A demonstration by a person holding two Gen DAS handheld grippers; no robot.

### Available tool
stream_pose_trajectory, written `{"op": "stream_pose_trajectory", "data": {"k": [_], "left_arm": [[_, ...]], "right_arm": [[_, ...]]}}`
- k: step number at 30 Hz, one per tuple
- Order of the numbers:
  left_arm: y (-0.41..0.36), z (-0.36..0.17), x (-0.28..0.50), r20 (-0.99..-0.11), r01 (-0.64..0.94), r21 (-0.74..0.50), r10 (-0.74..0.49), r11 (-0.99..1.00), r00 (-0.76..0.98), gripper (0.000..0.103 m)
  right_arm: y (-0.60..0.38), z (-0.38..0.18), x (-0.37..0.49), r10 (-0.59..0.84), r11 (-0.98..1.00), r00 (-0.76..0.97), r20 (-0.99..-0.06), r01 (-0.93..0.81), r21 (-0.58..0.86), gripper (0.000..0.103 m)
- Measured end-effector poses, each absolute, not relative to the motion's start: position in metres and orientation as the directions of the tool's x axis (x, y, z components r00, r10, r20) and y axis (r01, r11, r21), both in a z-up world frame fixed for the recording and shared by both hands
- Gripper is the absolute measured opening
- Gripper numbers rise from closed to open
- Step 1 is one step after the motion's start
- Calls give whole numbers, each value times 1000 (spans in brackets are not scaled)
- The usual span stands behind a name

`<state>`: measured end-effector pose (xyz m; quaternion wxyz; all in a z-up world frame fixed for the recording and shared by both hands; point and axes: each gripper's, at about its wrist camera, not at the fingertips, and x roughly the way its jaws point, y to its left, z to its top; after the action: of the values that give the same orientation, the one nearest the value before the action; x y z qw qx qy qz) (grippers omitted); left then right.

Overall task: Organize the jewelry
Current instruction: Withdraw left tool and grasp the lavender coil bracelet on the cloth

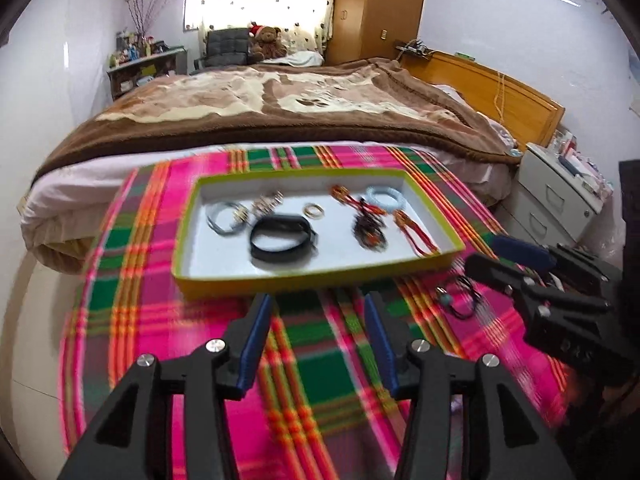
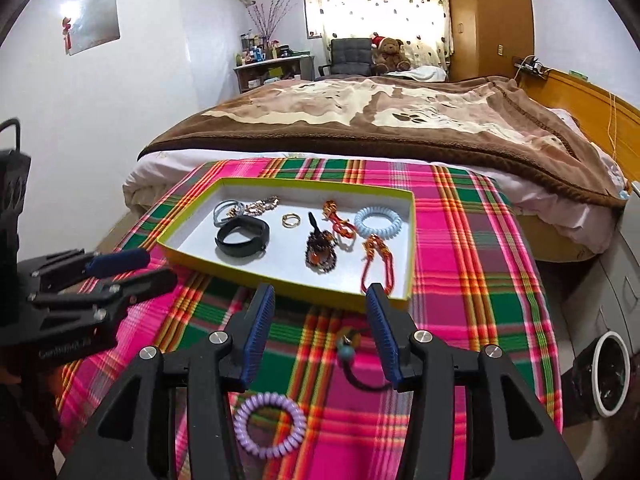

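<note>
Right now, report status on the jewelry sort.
Both jaws open, empty. Purple coil band and black cord with teal bead outside the tray. Path clear.

Left wrist view is motion-blurred: plaid cloth [image 1: 168,280] smears near the camera, and the black band [image 1: 280,240] in the tray [image 1: 320,280] is soft. Small pieces at the tray's far left [image 1: 240,212] too blurred to identify. Right gripper [image 1: 500,256] cut off by the right edge. In the right wrist view the black cord with a teal bead [image 2: 352,364] runs partly behind the right-hand finger [image 2: 382,332]. Left gripper [image 2: 156,268] cropped at the left edge.
</note>
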<state>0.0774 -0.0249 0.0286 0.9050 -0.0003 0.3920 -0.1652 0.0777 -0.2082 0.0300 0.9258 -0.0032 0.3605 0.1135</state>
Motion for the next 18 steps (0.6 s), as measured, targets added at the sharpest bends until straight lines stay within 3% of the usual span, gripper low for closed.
{"op": "stream_pose_trajectory", "data": {"k": [14, 18], "left_arm": [[-76, -9, 50, -757, 443, -197, -423, 874, 498, 50], [-91, -19, 48, -786, 472, -161, -402, 867, 471, 50]], "right_arm": [[-242, 15, 70, 183, 981, 694, -696, -171, 88, 48], [-246, 14, 69, 181, 981, 688, -703, -172, 85, 48]]}}
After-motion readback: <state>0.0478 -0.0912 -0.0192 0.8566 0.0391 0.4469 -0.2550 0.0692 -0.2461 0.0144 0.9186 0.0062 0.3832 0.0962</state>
